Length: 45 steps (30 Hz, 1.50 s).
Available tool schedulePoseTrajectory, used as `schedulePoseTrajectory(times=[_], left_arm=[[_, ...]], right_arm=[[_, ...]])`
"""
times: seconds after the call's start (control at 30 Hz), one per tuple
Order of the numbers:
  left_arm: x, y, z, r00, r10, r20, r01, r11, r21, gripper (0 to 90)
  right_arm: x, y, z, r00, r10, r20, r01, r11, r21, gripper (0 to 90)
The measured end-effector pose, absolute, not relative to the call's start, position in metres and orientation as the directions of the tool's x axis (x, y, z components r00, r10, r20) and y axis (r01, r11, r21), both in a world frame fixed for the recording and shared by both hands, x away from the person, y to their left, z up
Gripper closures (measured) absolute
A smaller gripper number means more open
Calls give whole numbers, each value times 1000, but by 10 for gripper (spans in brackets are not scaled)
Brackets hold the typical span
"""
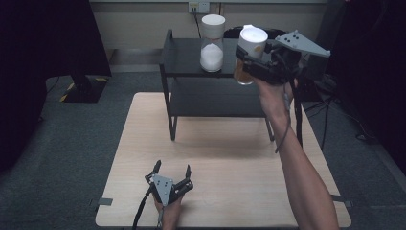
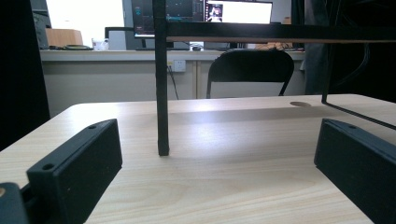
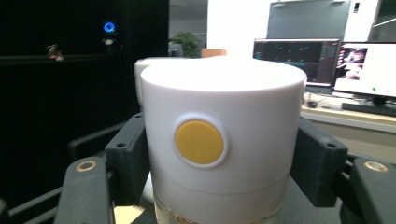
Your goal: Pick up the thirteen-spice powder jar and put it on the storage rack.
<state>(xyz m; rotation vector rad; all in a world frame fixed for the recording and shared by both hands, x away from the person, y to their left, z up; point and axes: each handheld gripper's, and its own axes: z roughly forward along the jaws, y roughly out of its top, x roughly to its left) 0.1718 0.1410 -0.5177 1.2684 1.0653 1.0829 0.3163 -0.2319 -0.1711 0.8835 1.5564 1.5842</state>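
My right gripper [image 1: 249, 60] is shut on a glass jar [image 1: 249, 55] with a white lid and brownish contents, held above the right part of the black shelf's top [image 1: 184, 57]. In the right gripper view the jar's white lid [image 3: 219, 126] with a yellow round button sits between both jaws. A second white-lidded jar [image 1: 212, 43] with white powder stands on the shelf top, just left of the held jar. My left gripper [image 1: 172, 172] rests low near the table's front edge, open, nothing between its fingers [image 2: 74, 163].
The black two-level shelf stands at the far middle of the light wooden table [image 1: 143, 143]; its front left leg [image 2: 162, 93] stands straight ahead of the left gripper. A black chair [image 2: 252, 70] and a desk with monitors are beyond the table.
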Motion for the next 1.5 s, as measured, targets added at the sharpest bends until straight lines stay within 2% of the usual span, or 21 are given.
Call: schedulePoseTrajectory(times=[0.43,0.8,1.2,1.23,1.37,1.43,1.5], left_arm=[[172,142,-518,182,983,-2,-20,6,1000,3],[172,143,-517,185,983,-1,-19,4,1000,3],[172,142,-518,183,983,-1,-20,5,1000,3],[172,142,-518,183,983,-1,-20,5,1000,4],[172,142,-518,183,983,-1,-20,5,1000,3],[171,142,-518,180,984,-7,-21,11,1000,3],[172,142,-518,180,984,-1,-20,4,1000,3]], right_arm=[[349,-203,-163,-349,937,-11,-22,3,1000,303],[367,-202,-178,-340,940,11,2,-11,1000,302],[367,-198,-177,-333,943,-11,2,12,1000,294],[366,-198,-178,-332,943,-12,-6,11,1000,261],[366,-200,-191,-329,944,4,-54,-23,998,25],[369,-204,-198,-340,940,18,-78,-47,996,0],[369,-208,-197,-350,936,28,-58,-52,997,0]])
